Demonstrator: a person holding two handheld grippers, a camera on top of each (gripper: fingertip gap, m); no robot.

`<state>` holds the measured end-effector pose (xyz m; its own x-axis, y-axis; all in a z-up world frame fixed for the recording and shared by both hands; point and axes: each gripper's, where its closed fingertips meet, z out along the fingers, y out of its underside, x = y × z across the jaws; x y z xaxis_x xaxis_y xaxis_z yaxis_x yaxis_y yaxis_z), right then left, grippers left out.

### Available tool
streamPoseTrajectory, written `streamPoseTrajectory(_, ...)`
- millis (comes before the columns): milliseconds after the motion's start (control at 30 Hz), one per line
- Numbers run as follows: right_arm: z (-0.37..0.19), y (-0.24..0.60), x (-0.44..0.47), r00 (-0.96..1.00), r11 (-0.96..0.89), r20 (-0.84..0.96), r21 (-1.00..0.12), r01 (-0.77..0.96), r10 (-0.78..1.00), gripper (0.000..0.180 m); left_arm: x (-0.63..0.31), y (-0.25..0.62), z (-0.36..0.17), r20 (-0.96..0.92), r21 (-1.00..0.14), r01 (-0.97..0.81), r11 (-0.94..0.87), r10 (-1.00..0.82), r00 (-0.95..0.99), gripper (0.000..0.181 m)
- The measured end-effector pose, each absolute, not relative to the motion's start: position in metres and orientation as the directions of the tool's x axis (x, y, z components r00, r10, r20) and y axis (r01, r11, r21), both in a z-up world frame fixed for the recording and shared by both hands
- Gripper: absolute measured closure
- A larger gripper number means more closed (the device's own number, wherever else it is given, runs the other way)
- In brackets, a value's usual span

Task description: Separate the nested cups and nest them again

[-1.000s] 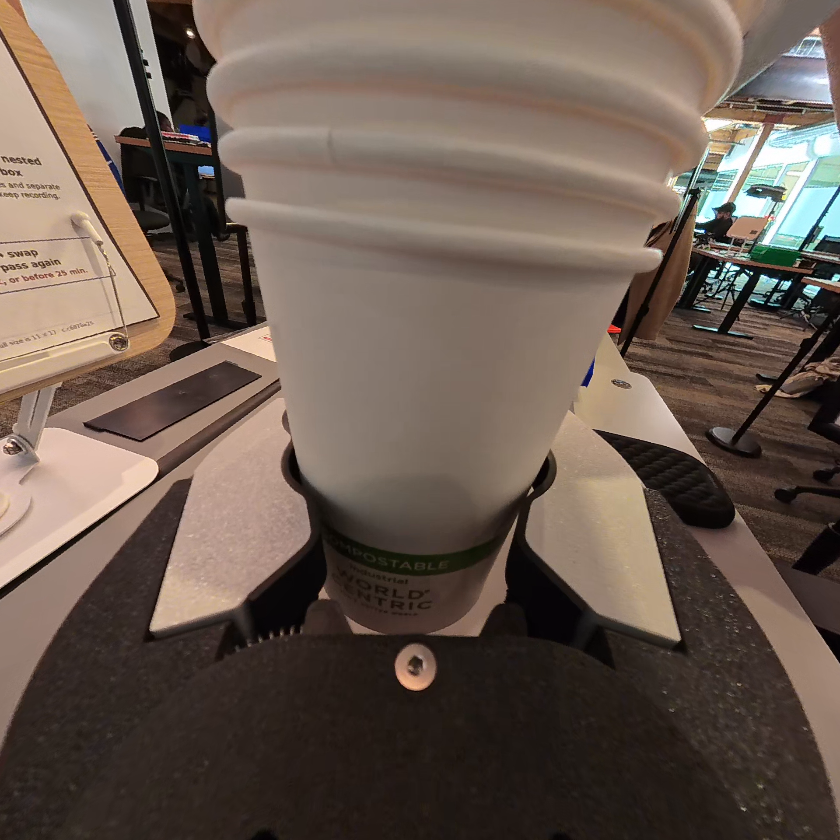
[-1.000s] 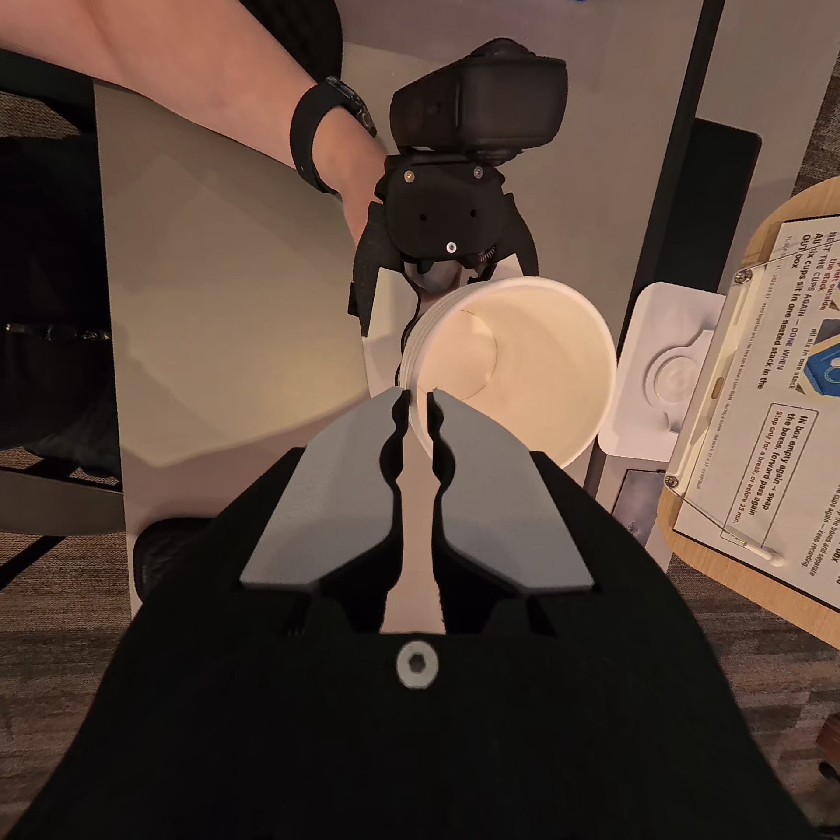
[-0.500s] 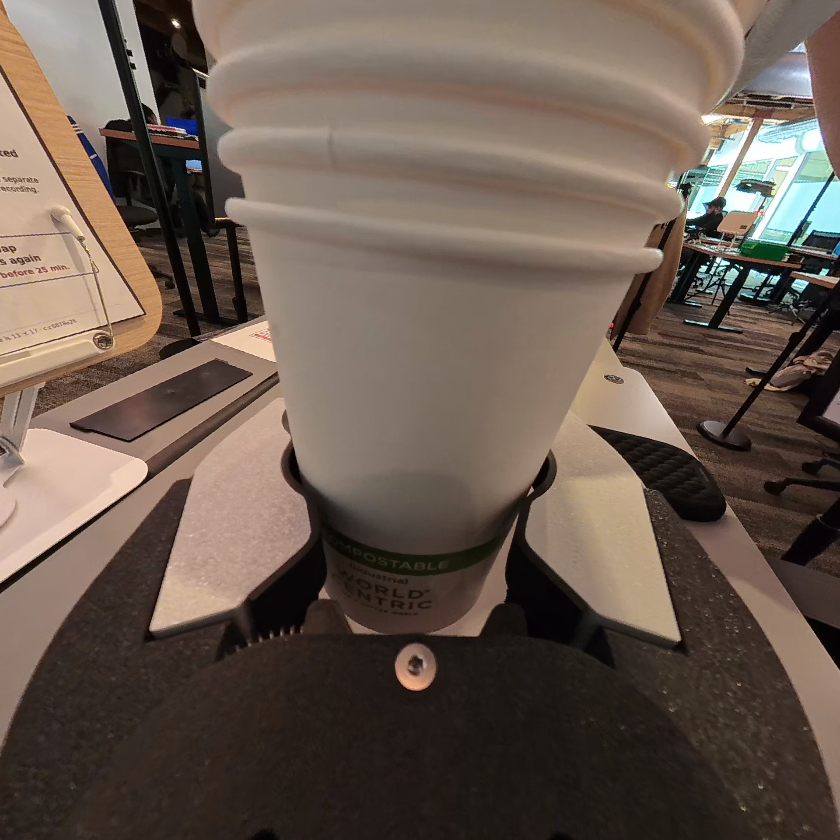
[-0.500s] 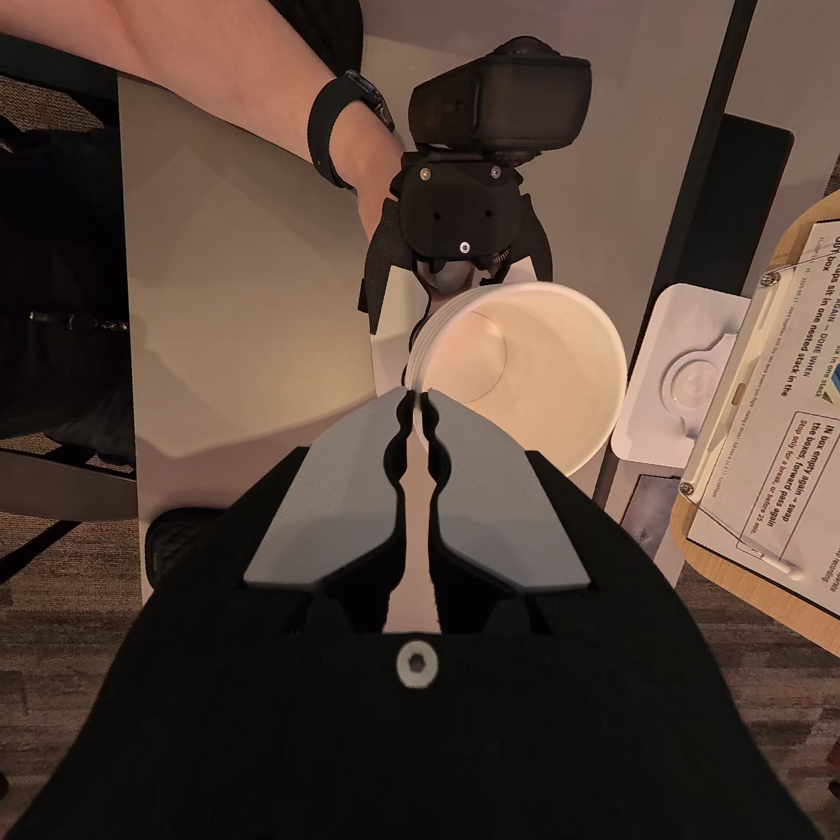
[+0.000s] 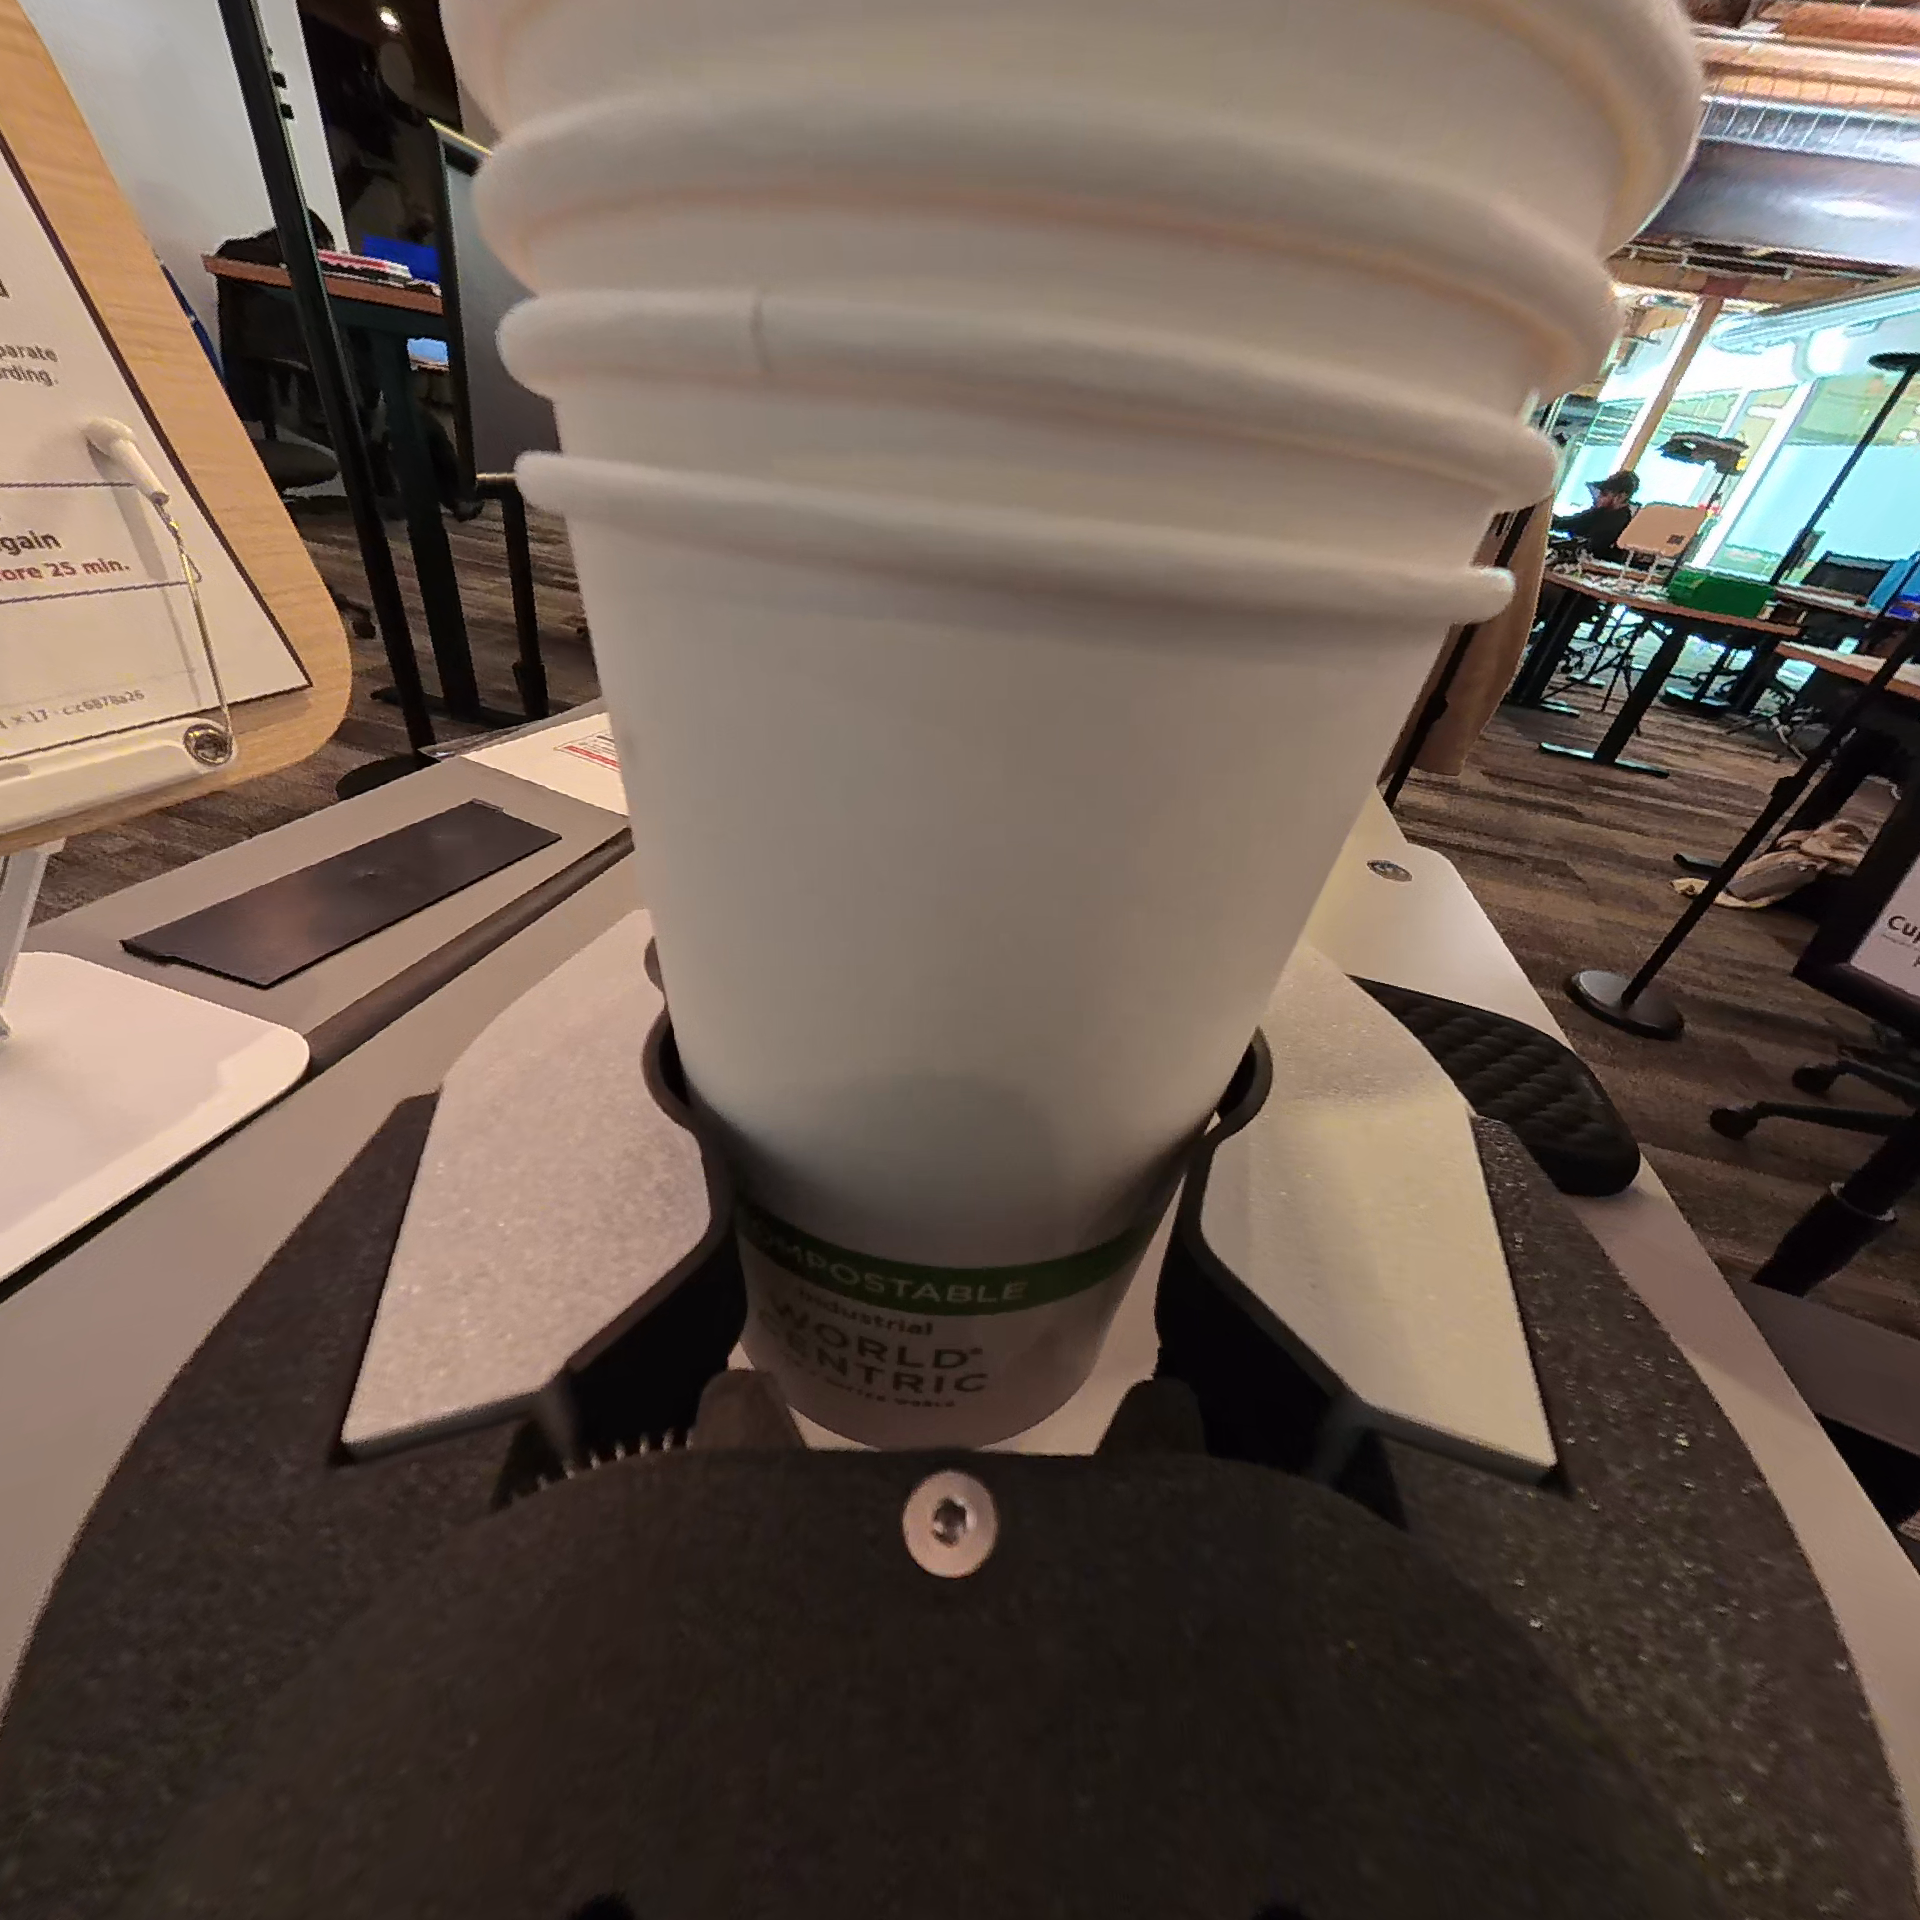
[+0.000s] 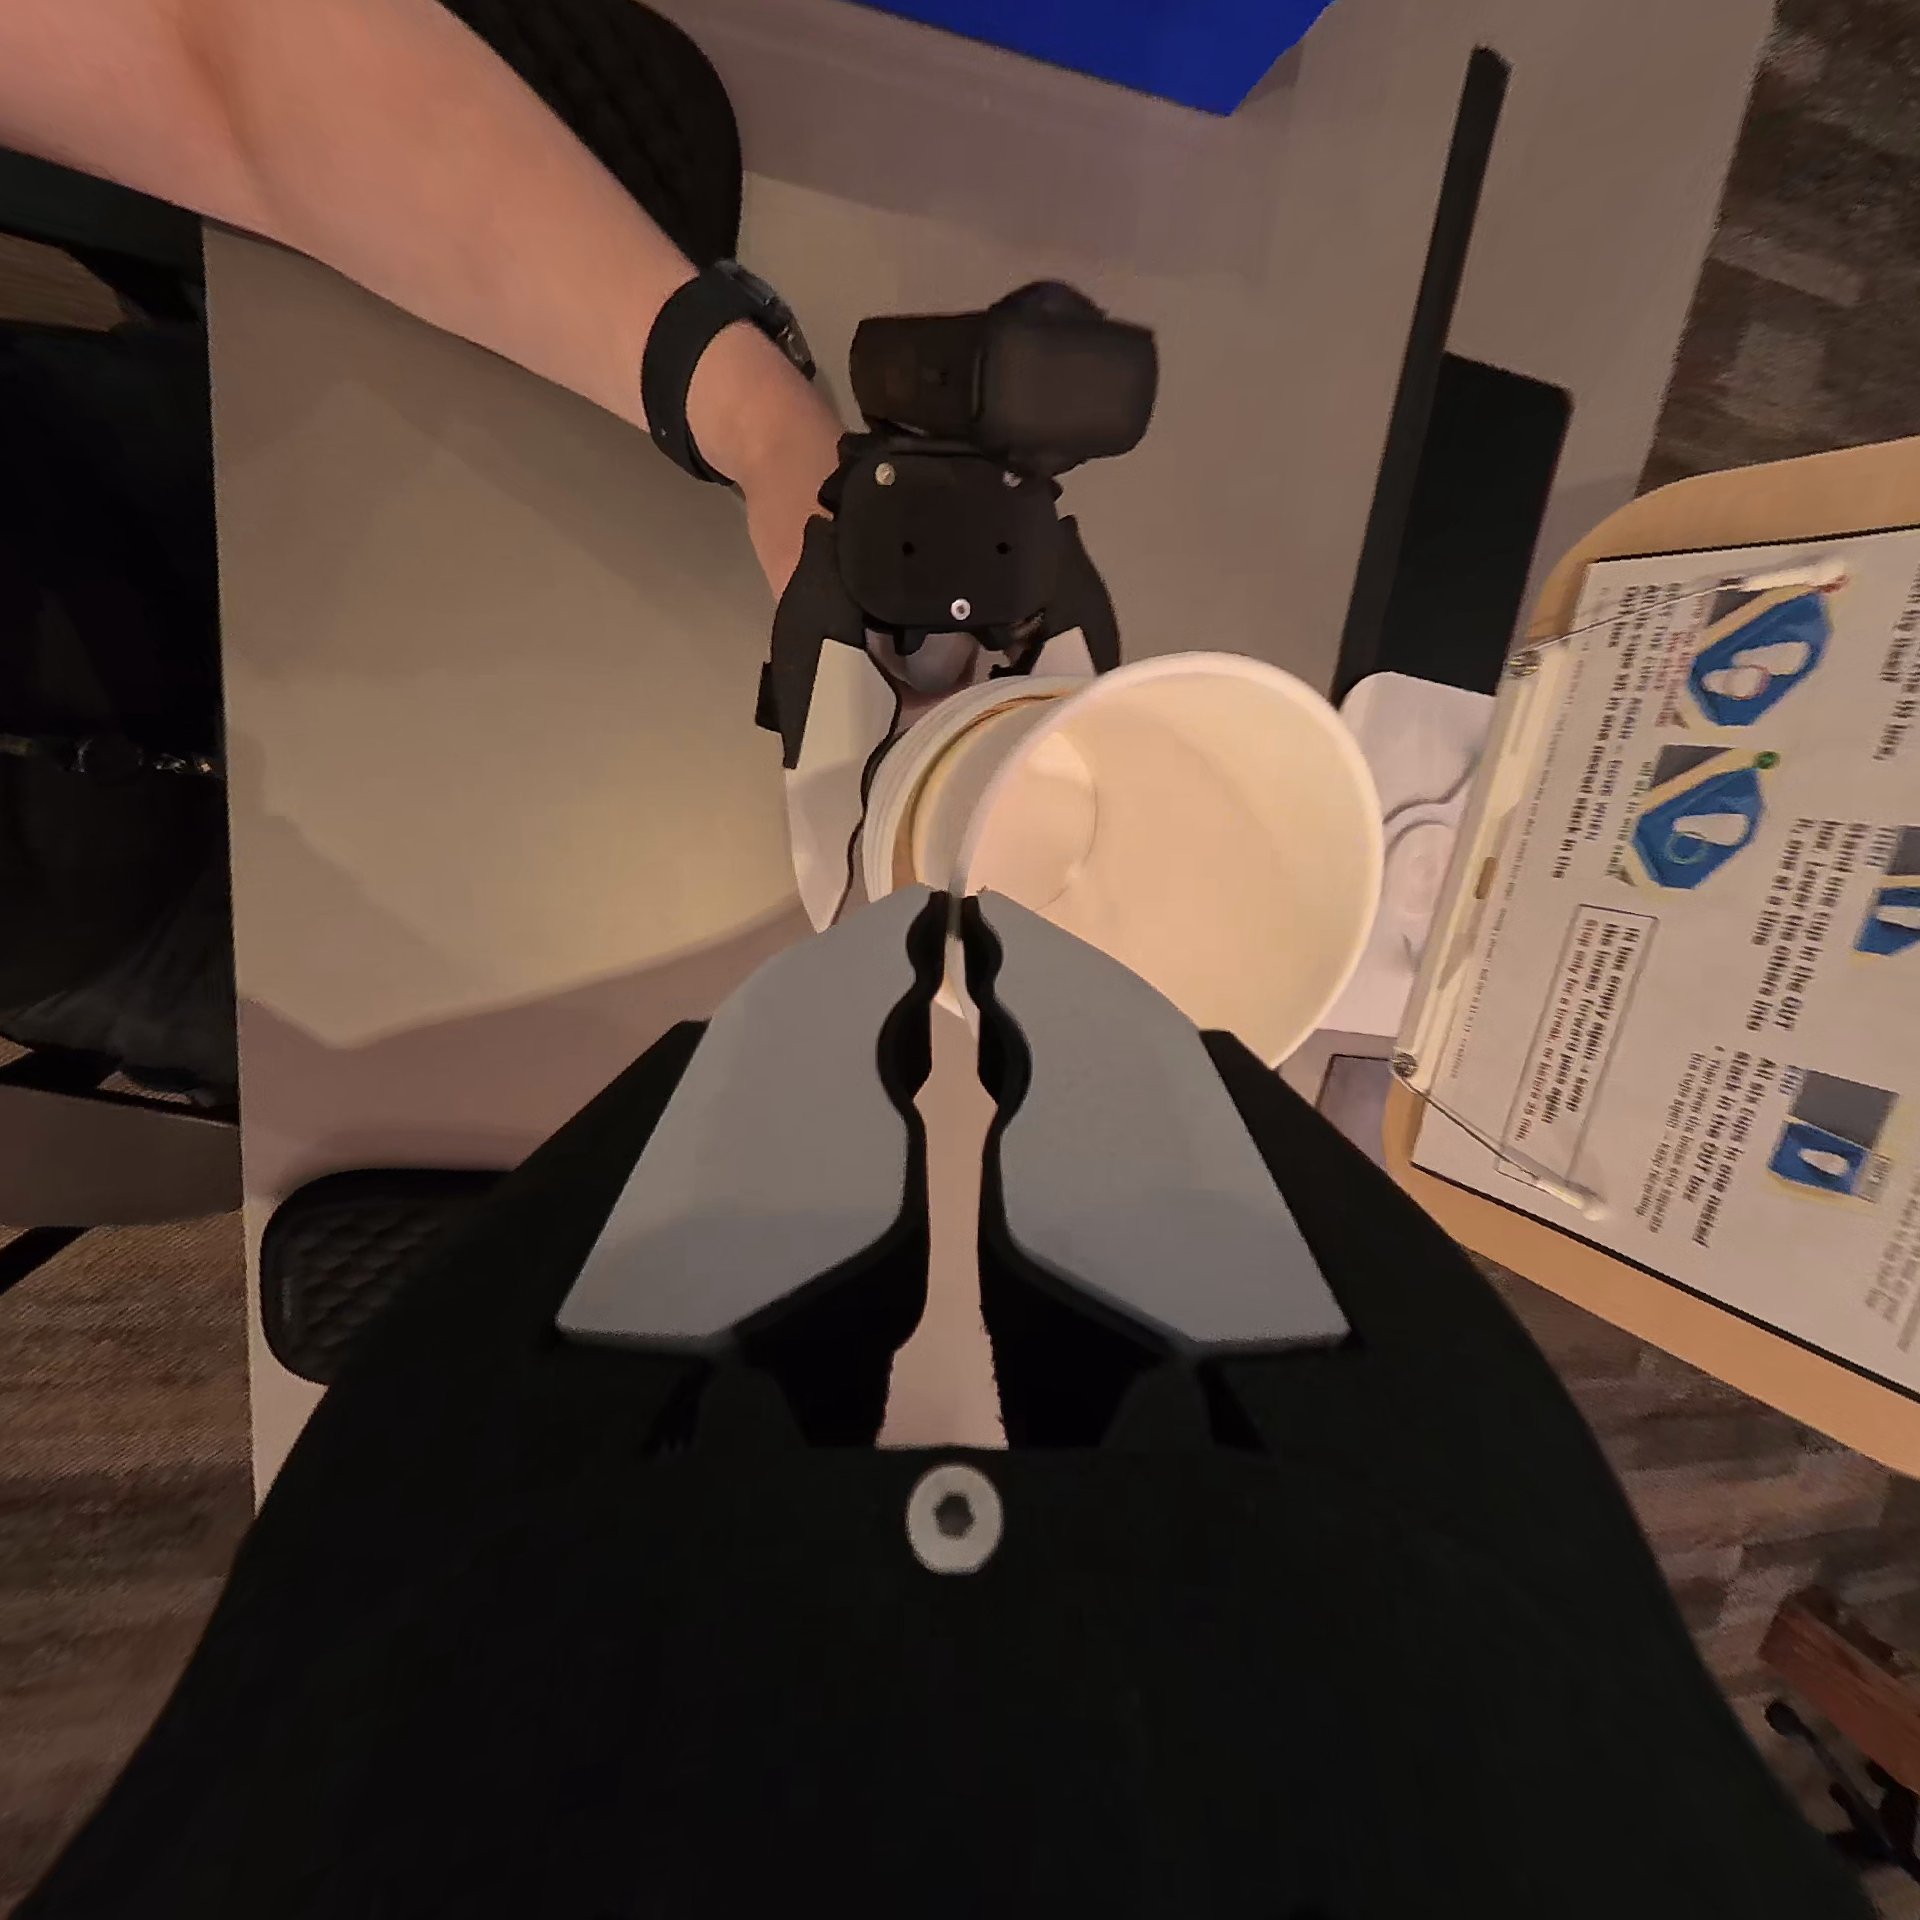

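Pale grey tabletop (image 6: 436, 665) below me; over it my left gripper (image 5: 956, 1164) clamps the base of a nested stack of white paper cups (image 5: 987, 727), lowest one carrying a green band. My right gripper (image 6: 954, 914) pinches the rim of the innermost white paper cup (image 6: 1195, 831), partly lifted clear of the stack. Wood-backed instruction board (image 6: 1704, 935) stands beside the cups; black mat strip (image 5: 343, 904) lies beyond.

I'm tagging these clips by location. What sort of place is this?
Probably an open-plan office or lab: desks across a carpeted floor, office chairs, and an instruction board beside the table.
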<state>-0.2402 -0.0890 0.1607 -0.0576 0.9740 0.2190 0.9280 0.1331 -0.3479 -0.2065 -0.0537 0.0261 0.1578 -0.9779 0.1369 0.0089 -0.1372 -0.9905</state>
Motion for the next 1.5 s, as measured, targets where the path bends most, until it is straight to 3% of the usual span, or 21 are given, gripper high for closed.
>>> streamPoseTrajectory(267, 0.233, -0.087, -0.186, 0.083, 0.058, 0.337, -0.389, 0.92, 0.938, 0.177, -0.206, -0.049, 0.015, 0.17, -0.985, 0.0, -0.172, -0.972, 0.163, 0.08)
streamPoseTrajectory(467, 0.246, -0.084, -0.063, 0.337, -0.188, 0.374, -0.381, 0.905, 0.864, 0.177, -0.207, -0.047, 0.014, 0.176, -0.984, -0.004, -0.179, -0.97, 0.166, 0.08)
streamPoseTrajectory(633, 0.209, -0.081, 0.062, 0.563, -0.448, 0.364, -0.355, 0.82, 0.742, 0.177, -0.206, -0.049, 0.016, 0.167, -0.985, -0.003, -0.17, -0.972, 0.164, 0.081)
streamPoseTrajectory(867, 0.136, -0.083, 0.182, 0.729, -0.663, 0.33, -0.304, 0.684, 0.6, 0.177, -0.211, -0.045, 0.023, 0.181, -0.983, 0.028, -0.179, -0.968, 0.172, 0.081)
streamPoseTrajectory(1500, -0.014, -0.071, 0.25, 0.749, -0.73, 0.286, -0.191, 0.656, 0.598, 0.177, -0.214, -0.038, 0.017, 0.192, -0.981, 0.022, -0.191, -0.963, 0.19, 0.081)
